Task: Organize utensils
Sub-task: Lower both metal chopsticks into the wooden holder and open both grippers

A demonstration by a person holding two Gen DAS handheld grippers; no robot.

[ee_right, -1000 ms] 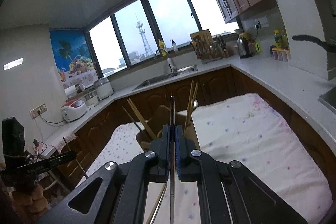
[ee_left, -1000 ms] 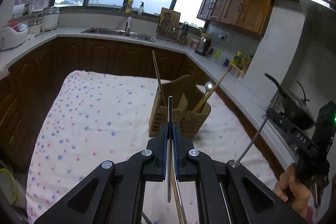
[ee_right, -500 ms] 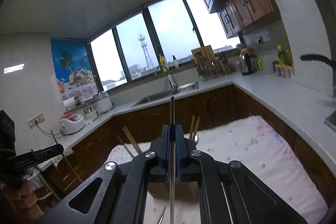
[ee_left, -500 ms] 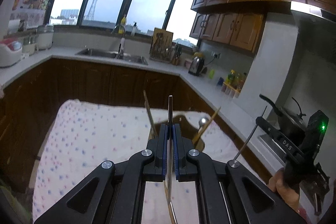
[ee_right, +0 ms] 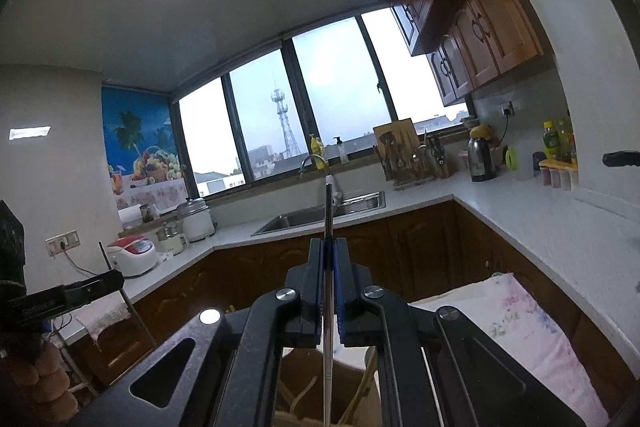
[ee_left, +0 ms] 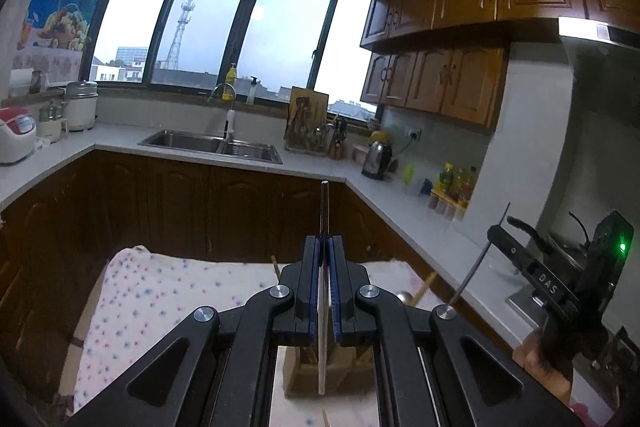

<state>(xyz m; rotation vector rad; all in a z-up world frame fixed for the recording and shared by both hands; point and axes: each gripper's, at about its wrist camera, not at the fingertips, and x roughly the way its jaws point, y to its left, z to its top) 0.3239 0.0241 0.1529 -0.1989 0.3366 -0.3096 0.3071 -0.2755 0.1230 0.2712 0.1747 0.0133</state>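
since earlier: both grippers have tilted upward, so the wooden utensil holder (ee_left: 326, 367) has sunk to the bottom centre of each wrist view.
left gripper (ee_left: 325, 279): fingers clenched on a thin metal chopstick (ee_left: 323, 211), its tip pointing up at the cabinets.
right gripper (ee_right: 329, 283): fingers clenched on another metal chopstick (ee_right: 329, 211), lower end reaching toward the holder's mouth (ee_right: 320, 387).
holder: sits on the floral cloth (ee_left: 168, 291) covering the worktop, already carrying wooden chopsticks (ee_left: 424, 283) and a spoon (ee_left: 405, 295).
risk, aim: holder is mostly hidden behind the fingers, so a lowered stick could miss the compartment.
risk, slip: smooth thin rod held at one point may pivot or slide.
risk, clash: the two grippers are close.
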